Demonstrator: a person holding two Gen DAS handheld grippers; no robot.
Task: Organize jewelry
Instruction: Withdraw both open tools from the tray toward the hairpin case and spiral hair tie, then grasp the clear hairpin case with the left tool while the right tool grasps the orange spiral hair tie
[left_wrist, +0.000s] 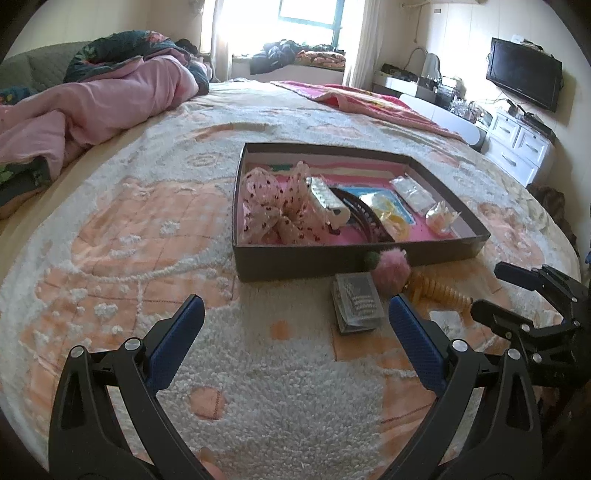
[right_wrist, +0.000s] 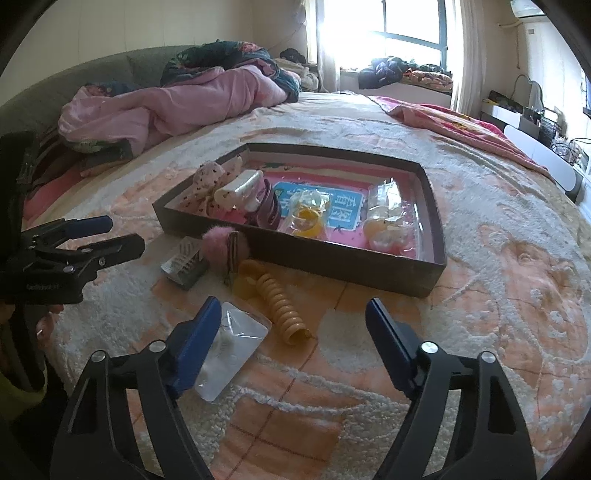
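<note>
Both hand-held grippers open, apparently empty.

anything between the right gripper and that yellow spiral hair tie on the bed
Nothing visible blocks it. The yellow spiral hair tie lies bare on the blanket just ahead of the right gripper, whose jaws are open and empty. A clear packet sits beside its left finger, off the path.
</note>
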